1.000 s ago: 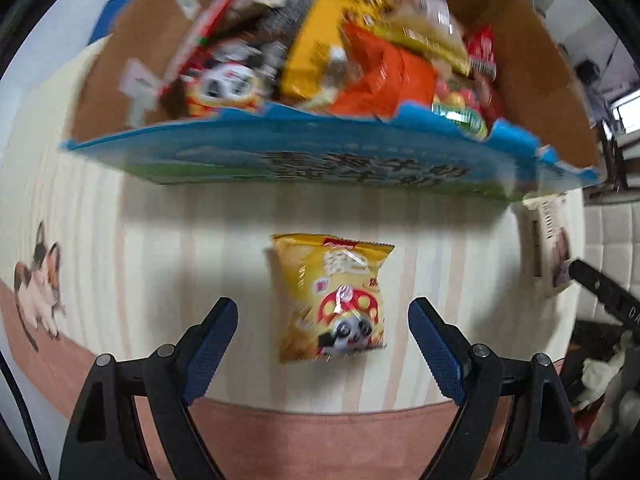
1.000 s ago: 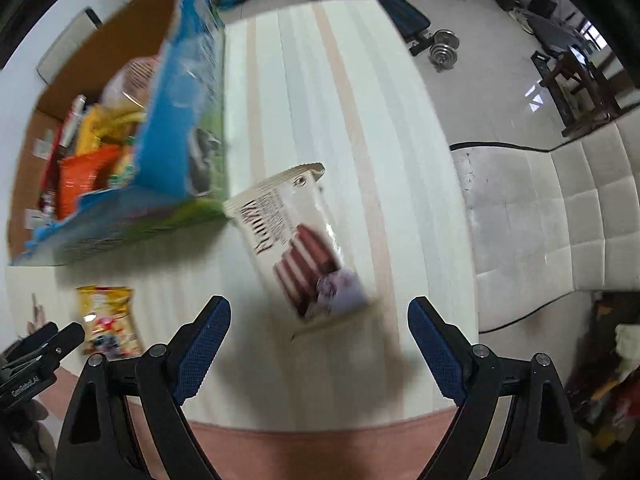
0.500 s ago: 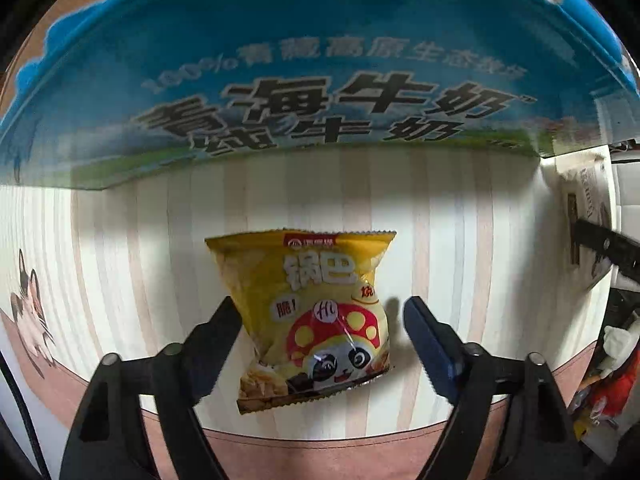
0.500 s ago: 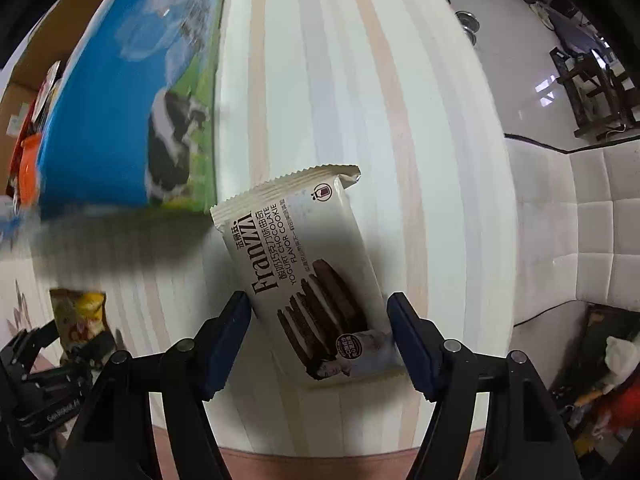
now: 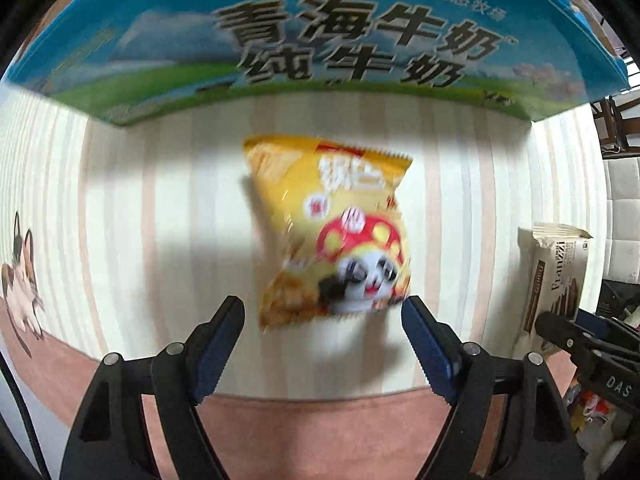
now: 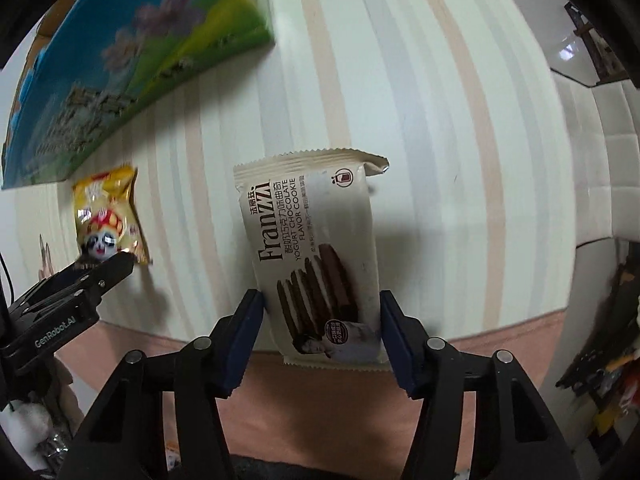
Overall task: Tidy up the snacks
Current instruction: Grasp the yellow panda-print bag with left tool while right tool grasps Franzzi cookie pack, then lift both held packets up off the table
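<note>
My left tongs [image 5: 322,312] point straight down at the cream, pale-striped cloth-covered surface [image 5: 160,208], their blue-padded fingers [image 5: 222,332] spread. The small yellow crinkly snack bag printed with a red mushroom and a panda [image 5: 336,236] lies flat just beyond the tips, its lower edge reaching into the gap; the right pad sits close by the bag's lower corner, but the picture is blurred and I cannot tell whether it touches. The left pad stands clear of the bag.

My right tongs [image 6: 322,312] tilt steeply downward and are closing, with the long cream-white foil packet of Franzzi yogurt chocolate cookies [image 6: 316,256] between them. Both blue pads [image 6: 246,320] lie right against the packet's long edges near its lower end; whether they press yet I cannot tell. The packet lies flat on the surface, its crimped top end pointing away from me.

The big blue and green printed cardboard milk carton box [image 5: 320,40] stands on the surface behind both snacks, near the yellow bag. A cat picture [image 5: 22,280] decorates the cloth at its left edge, above a pinkish-brown border band [image 5: 320,420].
</note>
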Demonstrator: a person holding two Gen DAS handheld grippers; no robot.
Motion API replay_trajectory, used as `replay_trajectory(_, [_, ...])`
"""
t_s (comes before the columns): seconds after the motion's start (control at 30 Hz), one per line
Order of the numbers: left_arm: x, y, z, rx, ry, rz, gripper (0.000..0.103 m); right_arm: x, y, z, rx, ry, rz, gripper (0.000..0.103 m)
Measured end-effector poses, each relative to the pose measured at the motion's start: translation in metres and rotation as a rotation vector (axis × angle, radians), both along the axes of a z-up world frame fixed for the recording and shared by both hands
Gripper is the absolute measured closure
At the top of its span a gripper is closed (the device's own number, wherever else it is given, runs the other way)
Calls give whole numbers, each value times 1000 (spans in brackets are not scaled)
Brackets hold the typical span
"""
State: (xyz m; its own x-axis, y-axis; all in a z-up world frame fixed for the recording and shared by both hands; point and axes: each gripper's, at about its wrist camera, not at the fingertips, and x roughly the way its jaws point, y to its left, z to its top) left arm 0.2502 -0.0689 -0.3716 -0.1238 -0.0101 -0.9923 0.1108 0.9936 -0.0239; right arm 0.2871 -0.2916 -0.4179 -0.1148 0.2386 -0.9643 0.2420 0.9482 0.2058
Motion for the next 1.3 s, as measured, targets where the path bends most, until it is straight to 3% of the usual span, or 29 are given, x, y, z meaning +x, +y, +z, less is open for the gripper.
replay_trajectory(0.1, [-16,11,14,-23,-2,32,23,-4,0,-2,7,9,-12,40])
replay_trajectory(0.17, [-18,19,26,-47,-13,71,23,-4,-1,-1,1,14,-15,34])
replay_trajectory(0.33, [5,27,36,-122,-4,183,23,11,-4,1,-19,8,-24,30])
replay_trajectory(0.5, [38,-7,21,-58,14,115,23,35,-5,2,-38,17,-46,30])
replay_trajectory(0.67, [43,-39,3,20,19,2,23,36,-10,-1,-40,21,-66,30])
replay_trajectory(0.77, [41,-53,-1,34,-2,-16,53,38,-5,1,-58,16,-53,33])
replay_trajectory(0.87, [41,-56,1,27,7,-7,54,38,7,0,-58,12,-44,37])
replay_trajectory(1.3, [-50,-10,0,30,68,11,53,15,39,-6,-46,49,30,37])
